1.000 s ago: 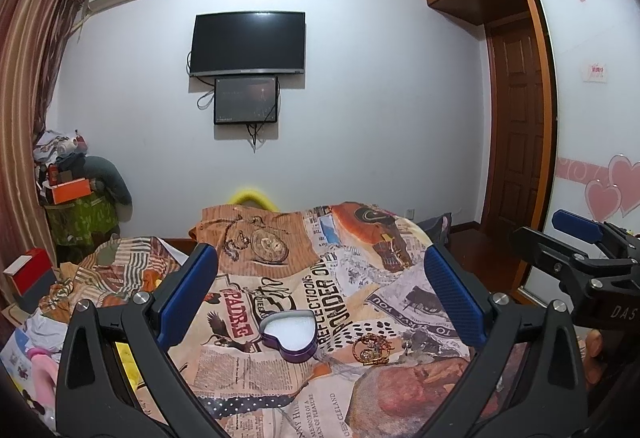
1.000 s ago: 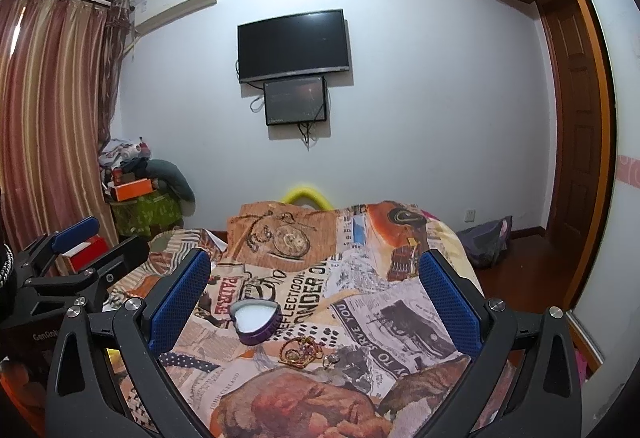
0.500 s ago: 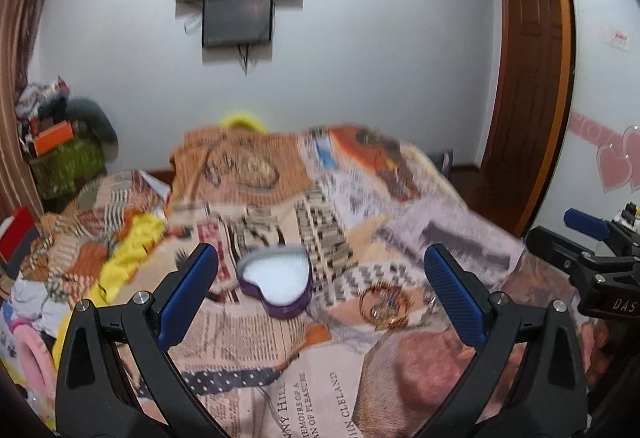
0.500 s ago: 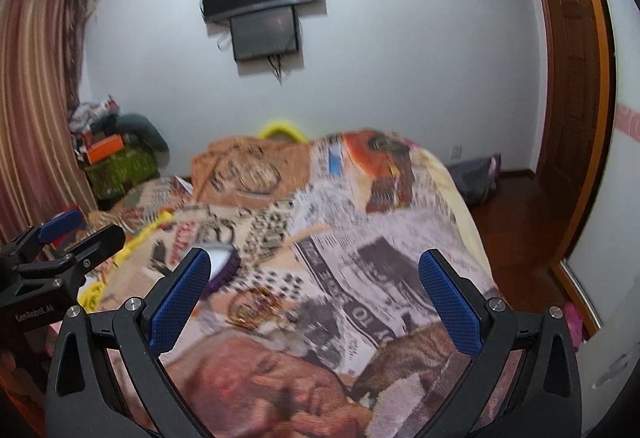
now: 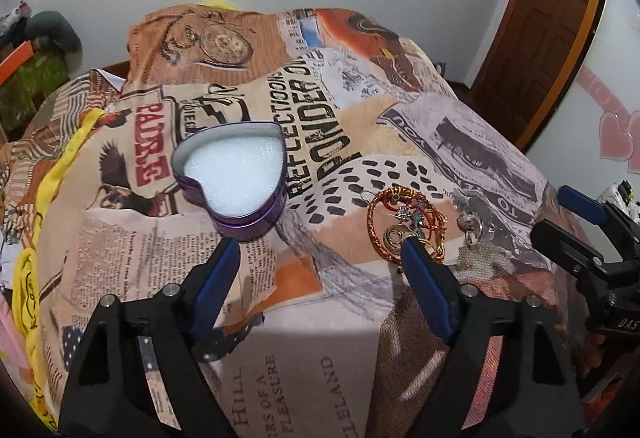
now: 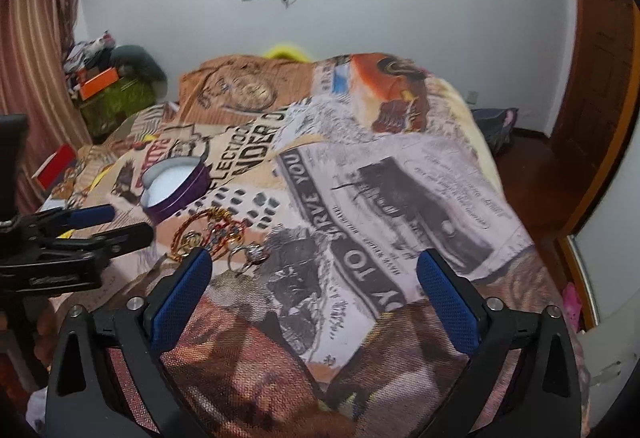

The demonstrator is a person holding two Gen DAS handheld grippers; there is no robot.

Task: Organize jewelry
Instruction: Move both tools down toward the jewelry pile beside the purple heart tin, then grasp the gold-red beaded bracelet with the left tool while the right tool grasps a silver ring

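Note:
A purple heart-shaped tin (image 5: 232, 174) with a white lining lies open on the printed bedspread (image 5: 320, 358). To its right lies a red-and-gold bangle tangled with small ornaments (image 5: 404, 226), and silver rings (image 5: 470, 228) lie just beyond. My left gripper (image 5: 320, 250) hovers before both, its jaws closing on nothing; its right fingertip (image 5: 412, 254) overlaps the bangle's near edge. My right gripper (image 6: 314, 258) is also closing and empty. The bangle (image 6: 208, 232), a ring (image 6: 248, 256) and the tin (image 6: 176, 186) lie off its left fingertip (image 6: 198, 266).
A yellow cloth (image 5: 60, 158) trails along the bed's left side. Boxes and clothes (image 6: 108, 78) are piled by the curtain. A wooden door (image 5: 540, 30) and bare floor (image 6: 532, 162) lie right of the bed. Each gripper appears at the edge of the other's view.
Both grippers have tipped down and come closer to the bed, so the tin and jewelry look larger. The left jaws have narrowed clearly, the right ones slightly.

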